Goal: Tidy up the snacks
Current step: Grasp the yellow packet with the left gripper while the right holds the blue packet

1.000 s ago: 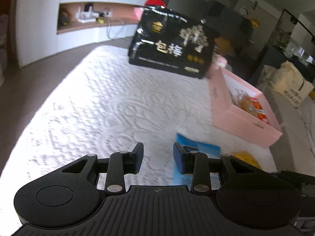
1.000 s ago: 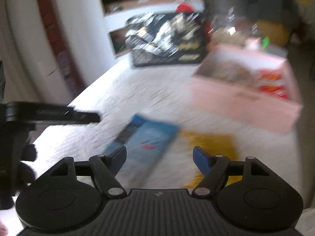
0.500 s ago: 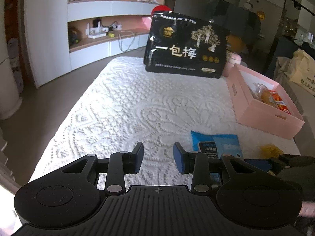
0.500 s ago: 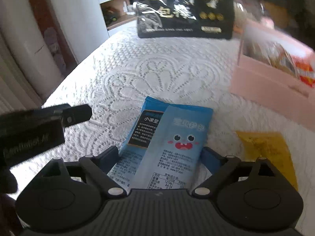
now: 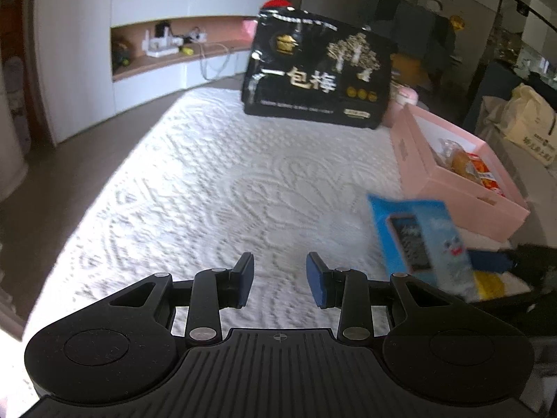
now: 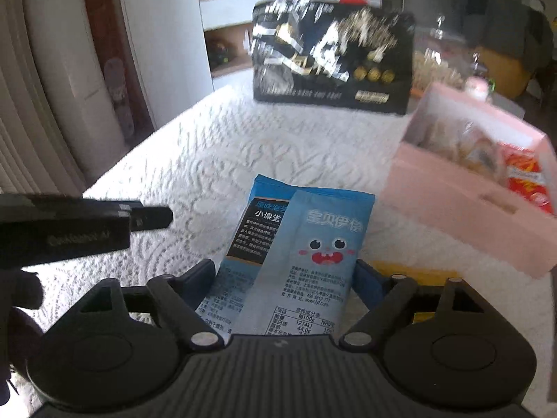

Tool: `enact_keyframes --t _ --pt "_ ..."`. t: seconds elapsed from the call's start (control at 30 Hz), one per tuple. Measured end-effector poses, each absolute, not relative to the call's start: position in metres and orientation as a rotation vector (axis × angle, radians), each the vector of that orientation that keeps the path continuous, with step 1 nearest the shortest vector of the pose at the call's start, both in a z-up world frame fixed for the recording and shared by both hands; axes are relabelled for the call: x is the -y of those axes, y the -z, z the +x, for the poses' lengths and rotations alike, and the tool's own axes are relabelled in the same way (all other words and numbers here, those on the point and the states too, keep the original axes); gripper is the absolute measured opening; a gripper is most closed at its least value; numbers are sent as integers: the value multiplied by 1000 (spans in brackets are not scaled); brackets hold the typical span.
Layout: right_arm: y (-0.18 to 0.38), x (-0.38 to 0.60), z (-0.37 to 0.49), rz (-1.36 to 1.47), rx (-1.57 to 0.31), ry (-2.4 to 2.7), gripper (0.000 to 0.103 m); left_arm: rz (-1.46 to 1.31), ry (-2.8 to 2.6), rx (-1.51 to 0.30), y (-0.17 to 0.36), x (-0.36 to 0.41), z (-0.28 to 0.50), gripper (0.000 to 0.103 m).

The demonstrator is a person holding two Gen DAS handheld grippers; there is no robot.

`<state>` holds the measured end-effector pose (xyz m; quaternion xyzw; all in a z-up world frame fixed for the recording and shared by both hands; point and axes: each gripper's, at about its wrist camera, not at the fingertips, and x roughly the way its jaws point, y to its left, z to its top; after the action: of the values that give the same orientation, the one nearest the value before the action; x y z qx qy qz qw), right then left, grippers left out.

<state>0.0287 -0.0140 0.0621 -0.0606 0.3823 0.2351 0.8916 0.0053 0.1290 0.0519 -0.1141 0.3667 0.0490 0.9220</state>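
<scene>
My right gripper is shut on a blue snack packet with a cartoon face and holds it above the white cloth. The same packet shows lifted in the left wrist view, at the right. My left gripper is open and empty, low over the cloth. A pink box with several snacks inside stands at the right; it also shows in the right wrist view. A yellow packet lies on the cloth under my right gripper; it also shows in the left wrist view.
A large black snack bag with gold characters stands upright at the far end of the table. The left gripper's body shows at the left of the right wrist view. White shelving stands beyond the table.
My right gripper has closed on the blue packet and lifted it off the cloth, toward the pink box. The left gripper stays open and has barely moved.
</scene>
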Motion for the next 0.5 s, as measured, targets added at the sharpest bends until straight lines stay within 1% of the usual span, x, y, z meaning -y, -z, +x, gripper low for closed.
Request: enact_keyframes --t 0.13,0.23,0.5 --pt "-82 40 20 -149 -689 -447 85 -350 24 -788 -45 -125 9 38" --pt "-90 67 16 -172 -639 -376 85 -377 98 -819 -40 -112 13 38" --pt "-78 133 3 -220 -602 -158 85 -415 251 -884 -31 -70 28 38"
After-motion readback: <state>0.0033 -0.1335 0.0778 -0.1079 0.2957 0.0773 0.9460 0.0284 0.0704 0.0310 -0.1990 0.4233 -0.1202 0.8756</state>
